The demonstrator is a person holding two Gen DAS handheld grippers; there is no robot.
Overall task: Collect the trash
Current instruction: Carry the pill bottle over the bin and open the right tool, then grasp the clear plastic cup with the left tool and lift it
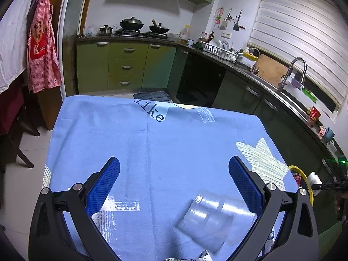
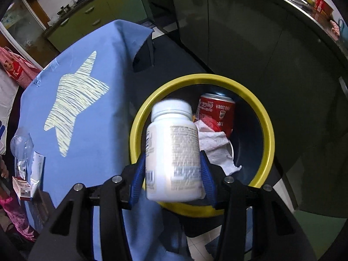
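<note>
My right gripper (image 2: pixel 173 169) is shut on a white pill bottle (image 2: pixel 173 150) and holds it over the yellow-rimmed trash bin (image 2: pixel 268 130) beside the table. The bin holds a red cola can (image 2: pixel 219 113) and a crumpled white tissue (image 2: pixel 215 148). My left gripper (image 1: pixel 174 184) is open above the blue tablecloth (image 1: pixel 152 143). A clear plastic cup (image 1: pixel 208 215) lies on its side near the right finger, blurred. The bin (image 1: pixel 303 180), the bottle (image 1: pixel 314 179) and the right gripper also show at the right edge of the left wrist view.
A clear cup (image 2: pixel 21 145), a wrapper (image 2: pixel 37 169) and a small red-and-white box (image 2: pixel 20 187) lie at the table's near left edge. Green kitchen cabinets (image 1: pixel 128 65), a stove with pots and a sink counter (image 1: pixel 271 84) stand behind. A wooden chair (image 1: pixel 13 139) stands left.
</note>
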